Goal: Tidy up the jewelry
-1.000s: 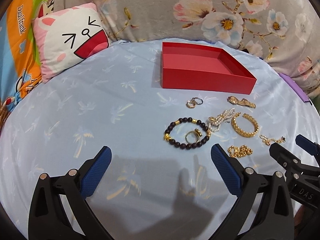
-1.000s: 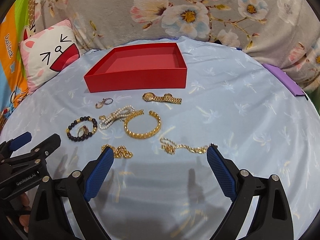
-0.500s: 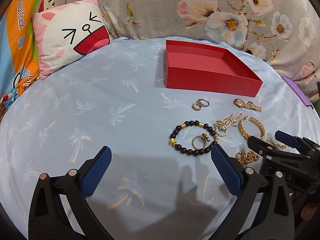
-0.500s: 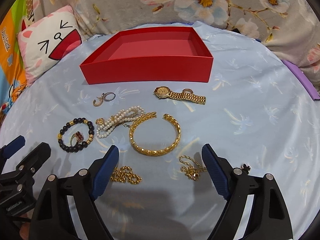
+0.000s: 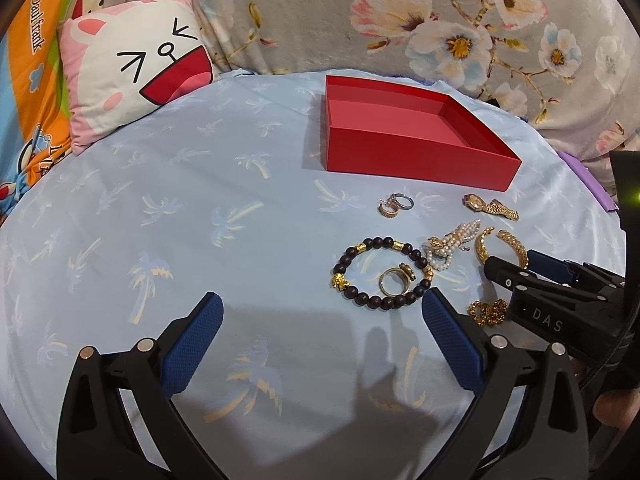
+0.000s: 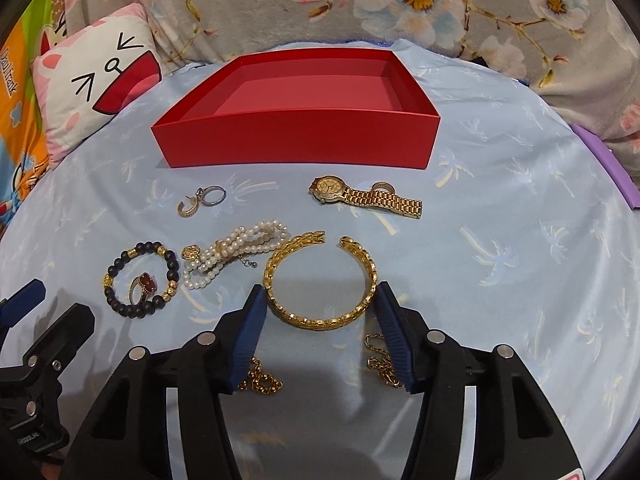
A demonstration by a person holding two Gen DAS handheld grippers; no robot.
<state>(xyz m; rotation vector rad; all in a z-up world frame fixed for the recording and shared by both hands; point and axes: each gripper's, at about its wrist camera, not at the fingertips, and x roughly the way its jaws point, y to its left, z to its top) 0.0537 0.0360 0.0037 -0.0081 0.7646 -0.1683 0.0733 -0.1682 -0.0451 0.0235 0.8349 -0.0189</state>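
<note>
Jewelry lies on the blue palm-print cloth point(image 5: 200, 208) in front of an empty red box point(image 6: 296, 140). My right gripper point(image 6: 318, 300) sits low over a gold bangle point(image 6: 320, 320). Its jaws are closing, and the blue pads point(image 6: 250, 320) touch the bangle's two sides. Around the bangle lie a gold watch point(image 6: 368, 196), a pearl bracelet point(image 6: 232, 256), a dark bead bracelet point(image 6: 120, 300) around a red-stone ring point(image 6: 144, 284), small rings point(image 6: 204, 200) and two gold chains point(image 6: 260, 380). My left gripper point(image 5: 320, 344) hovers open and empty, near the bead bracelet point(image 5: 380, 272).
A pink cartoon cushion point(image 5: 132, 76) rests at the back left against a floral blanket point(image 5: 440, 20). A purple strip point(image 6: 600, 160) lies at the cloth's right edge. Bare cloth spreads left of the jewelry and right of the watch.
My right gripper moved forward and down over the gold bangle, and its jaws narrowed until the pads reached the bangle's sides. The left gripper stayed put and open.
</note>
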